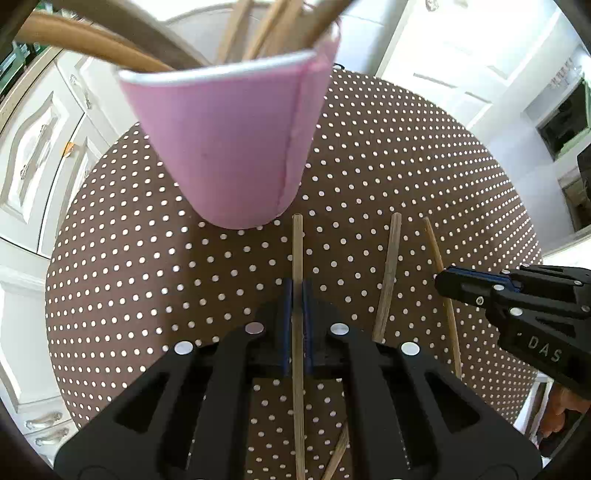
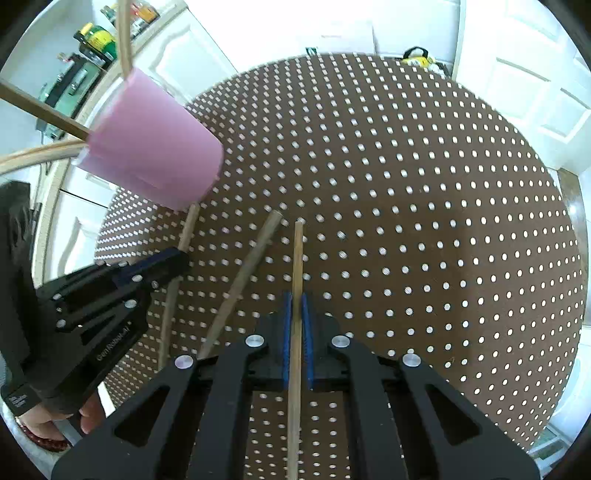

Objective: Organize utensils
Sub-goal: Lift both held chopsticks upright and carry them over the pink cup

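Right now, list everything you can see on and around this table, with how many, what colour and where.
Cup: one, pink, upright on the table's far left part.
Sticks in the cup: several, tan wood, poking out of its top.
Loose chopsticks: three, tan wood, in front of the cup; left one, middle one lying free, right one.
Table: one, round, brown with white dots.
Cabinets: white, behind the table.
Left gripper: black, blue pads, shut on the left chopstick.
Right gripper: same, shut on the right chopstick.
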